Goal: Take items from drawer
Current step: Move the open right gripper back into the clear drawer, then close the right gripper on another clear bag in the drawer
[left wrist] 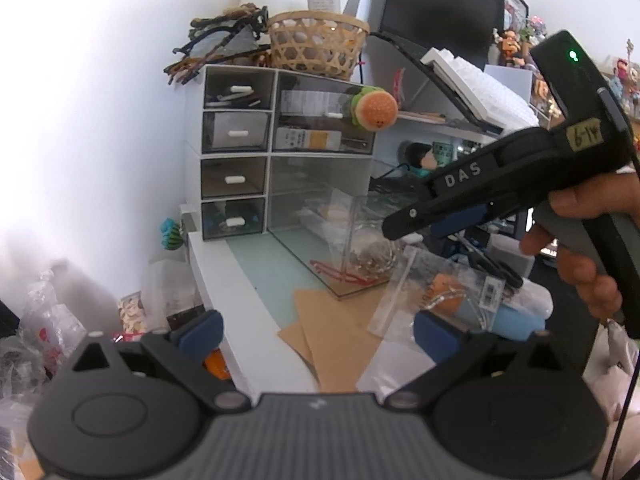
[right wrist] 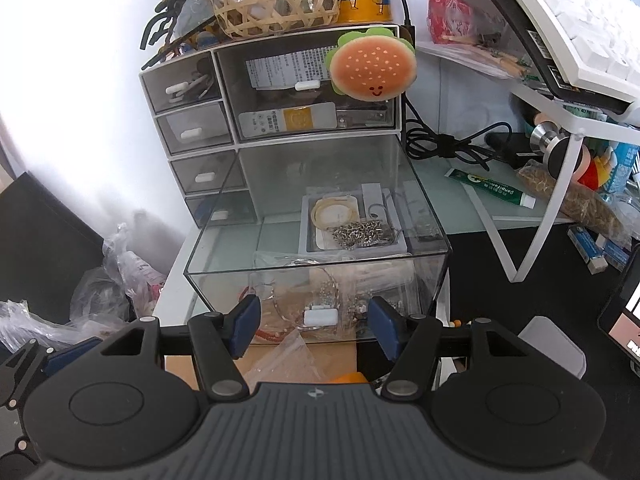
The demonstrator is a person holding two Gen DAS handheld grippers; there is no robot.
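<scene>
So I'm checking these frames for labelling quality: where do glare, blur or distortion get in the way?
Left wrist view: the wall is blown out white, the plastic bags at the lower left are hazy, and fisheye bends the drawer unit. Right wrist view: the clear drawer is sharp, its silver chain legible, though its transparent walls confuse edges; the upper-left wall is overexposed.

White desk [left wrist: 224, 300], drawer organizer [left wrist: 236, 152], brown paper [left wrist: 332, 340], plastic bags [left wrist: 394, 308]

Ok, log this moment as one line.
drawer: pulled out | right gripper: open, at drawer front | left gripper: open, above desk | chain: in drawer
</scene>
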